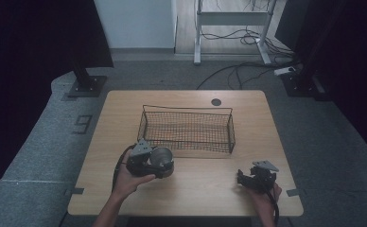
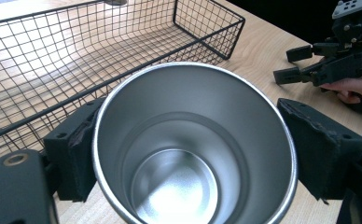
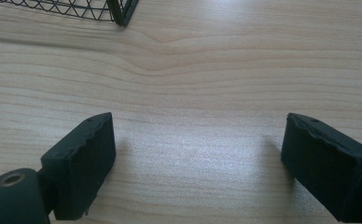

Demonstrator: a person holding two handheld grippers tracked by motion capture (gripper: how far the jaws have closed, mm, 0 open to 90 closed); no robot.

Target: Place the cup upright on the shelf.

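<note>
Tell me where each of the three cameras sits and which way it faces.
High view: above the person's side, looking down on the light wooden table, both hands and hand-held grippers.
Left gripper view: on the left hand-held gripper, looking into the shiny steel cup between its jaws.
Right gripper view: on the right hand-held gripper, jaws apart over bare tabletop.
All share the black wire mesh basket.

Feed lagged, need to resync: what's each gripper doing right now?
Left gripper: shut on the shiny round steel cup.
Right gripper: open, holding nothing, over the light wooden table.

Silver cup, black mesh basket, pale wood-grain table
</note>
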